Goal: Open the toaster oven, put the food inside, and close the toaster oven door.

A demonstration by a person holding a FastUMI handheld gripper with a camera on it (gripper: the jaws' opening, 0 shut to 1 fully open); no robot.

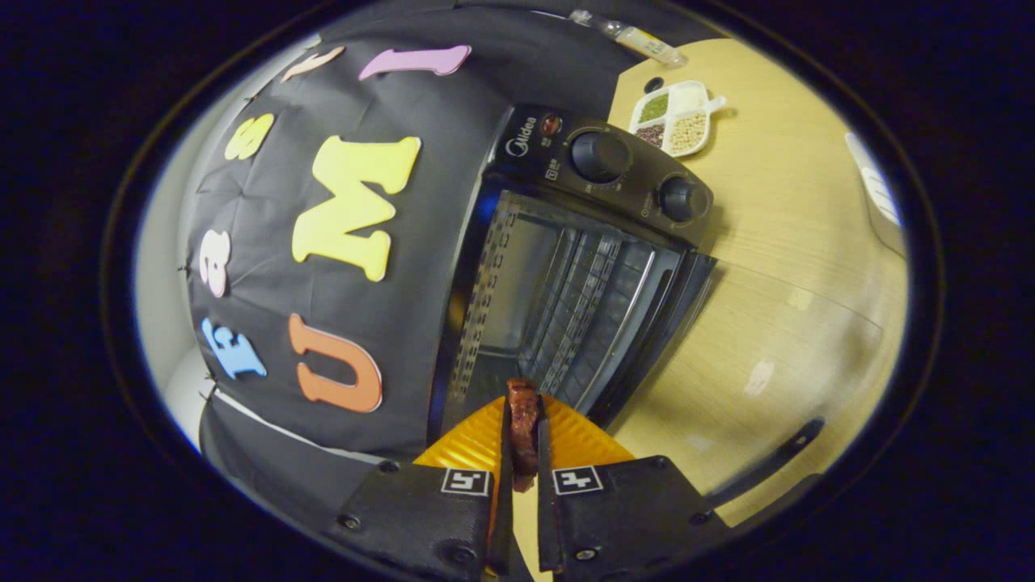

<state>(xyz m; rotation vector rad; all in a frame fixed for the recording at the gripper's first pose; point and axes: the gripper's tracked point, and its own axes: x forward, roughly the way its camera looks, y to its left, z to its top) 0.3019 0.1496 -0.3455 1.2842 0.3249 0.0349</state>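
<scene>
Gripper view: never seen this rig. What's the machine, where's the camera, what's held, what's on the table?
No robot arm here: a person carries a handheld two-finger gripper, and a fisheye camera on it looks forward along the fingers. The image is tilted because the gripper is tilted. The fingers are shut on a reddish-brown piece of food. Just ahead is a black toaster oven, door open, rack inside. Beyond it, on the wooden table, sits a white divided dish of grains and beans.

1 toaster oven (566, 267), 2 knobs (600, 156), 1 divided dish (678, 117), 1 food piece (523, 428)
</scene>
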